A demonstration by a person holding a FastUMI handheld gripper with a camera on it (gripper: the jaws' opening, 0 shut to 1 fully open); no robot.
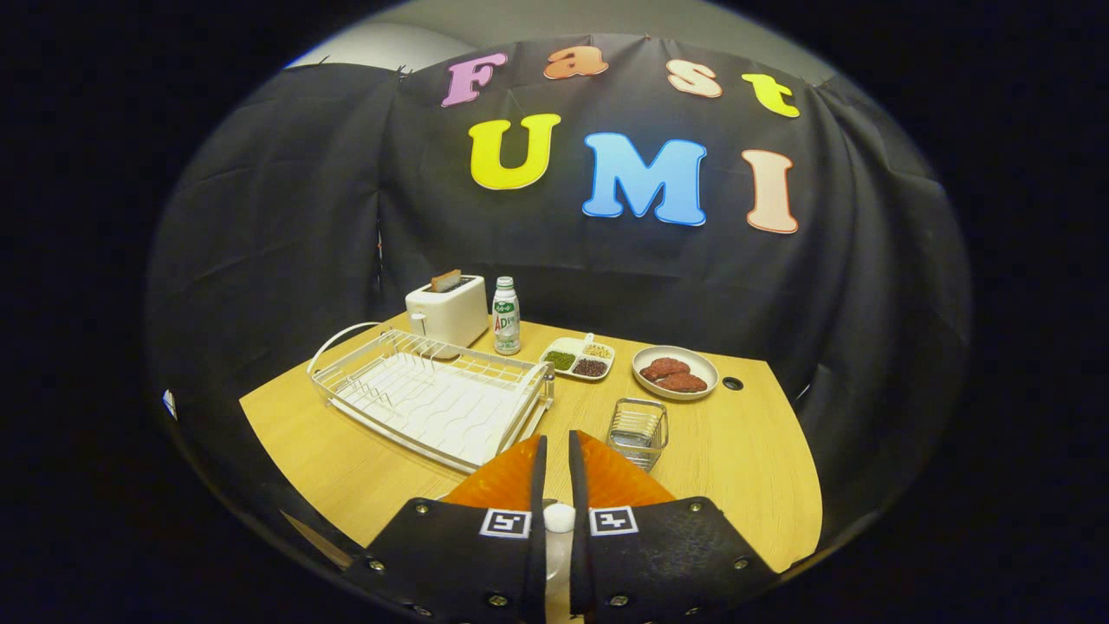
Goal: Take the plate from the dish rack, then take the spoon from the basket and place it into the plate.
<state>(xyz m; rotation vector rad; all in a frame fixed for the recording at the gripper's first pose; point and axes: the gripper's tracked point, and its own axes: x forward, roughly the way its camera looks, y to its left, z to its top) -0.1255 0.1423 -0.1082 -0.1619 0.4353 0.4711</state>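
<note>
Gripper (554,451) fingers narrow, clamped on white spoon (559,518) over orange plate (511,481); dish rack (433,394), basket (638,431) beyond.

wooden table (745,451), dish rack (433,394), toaster (448,312), bottle (506,317), basket (638,431)

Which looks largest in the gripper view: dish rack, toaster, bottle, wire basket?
1. Dish rack
2. Toaster
3. Wire basket, nearer the camera, so unsure against the toaster
4. Bottle

The gripper has its fingers nearly closed.
</note>
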